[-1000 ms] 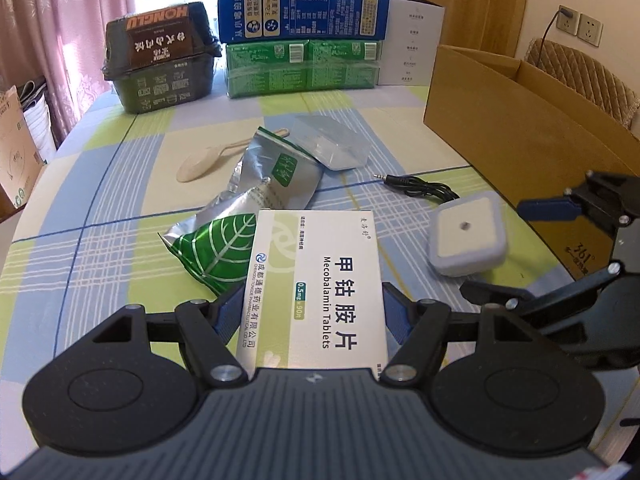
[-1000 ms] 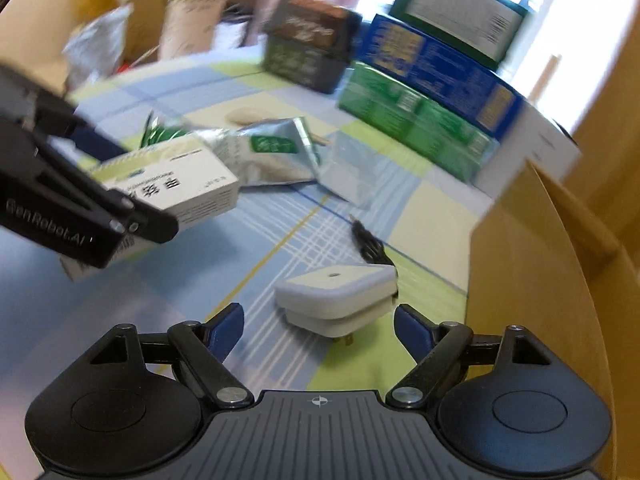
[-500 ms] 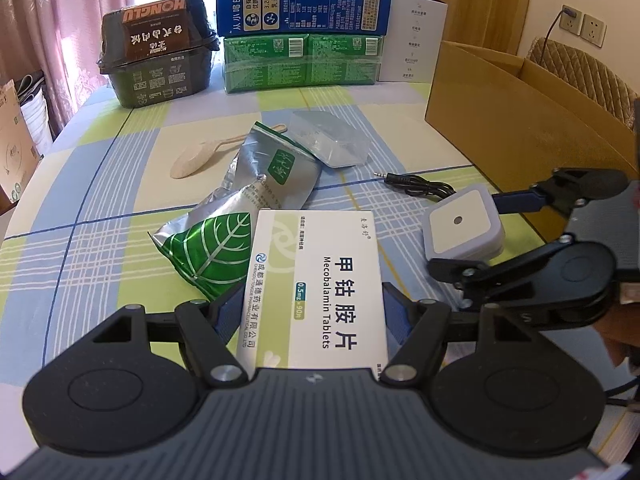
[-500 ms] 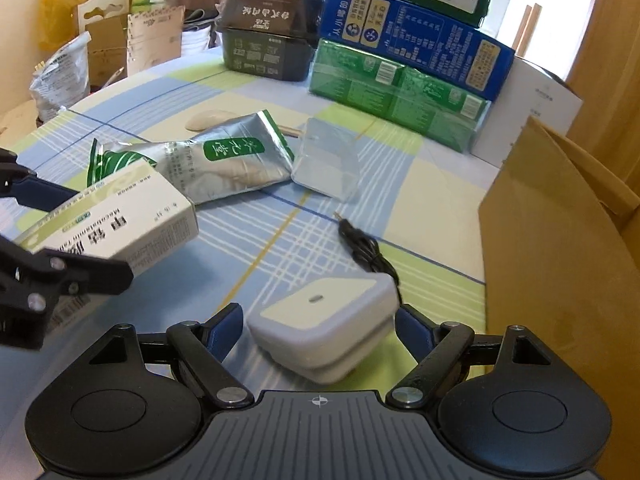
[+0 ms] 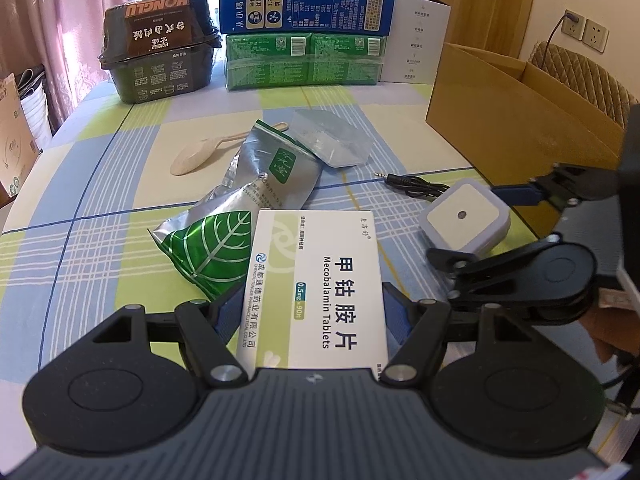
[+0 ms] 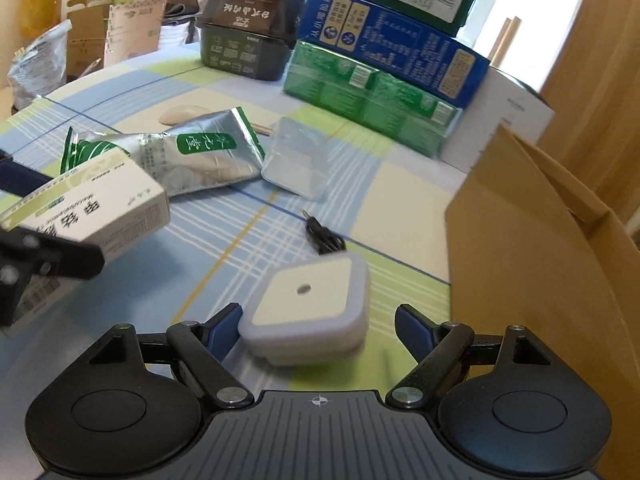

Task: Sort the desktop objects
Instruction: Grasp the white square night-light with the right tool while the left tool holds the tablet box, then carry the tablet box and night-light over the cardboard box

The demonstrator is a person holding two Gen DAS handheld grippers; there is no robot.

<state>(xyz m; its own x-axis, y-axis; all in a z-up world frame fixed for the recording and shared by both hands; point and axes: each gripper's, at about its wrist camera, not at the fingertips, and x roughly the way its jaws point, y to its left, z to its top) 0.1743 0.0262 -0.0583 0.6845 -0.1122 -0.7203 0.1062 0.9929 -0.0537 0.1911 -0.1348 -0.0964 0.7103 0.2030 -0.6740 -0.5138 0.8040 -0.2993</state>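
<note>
My left gripper (image 5: 314, 312) is shut on a white and green Mecobalamin tablets box (image 5: 320, 264), blue pads pressing its long sides. The right wrist view shows that box (image 6: 100, 204) held tilted above the cloth. A white square night light (image 6: 308, 304) lies on the table between the fingers of my open right gripper (image 6: 318, 330). The left pad sits close to its edge and the right pad stands clear of it. From the left wrist view, the right gripper (image 5: 476, 226) straddles the night light (image 5: 464, 216).
An open cardboard box (image 6: 540, 248) stands right beside the night light. A black audio cable (image 6: 324, 236), clear plastic case (image 6: 298, 164), silver tea pouch (image 6: 200, 156), green leaf pouch (image 5: 208, 248) and wooden spoon (image 5: 196, 156) lie mid-table. Stacked cartons (image 5: 304, 28) and a black container (image 5: 160, 60) line the back.
My right gripper rolled level and came in over the night light, which now lies between its fingers. The left gripper and its box stayed put.
</note>
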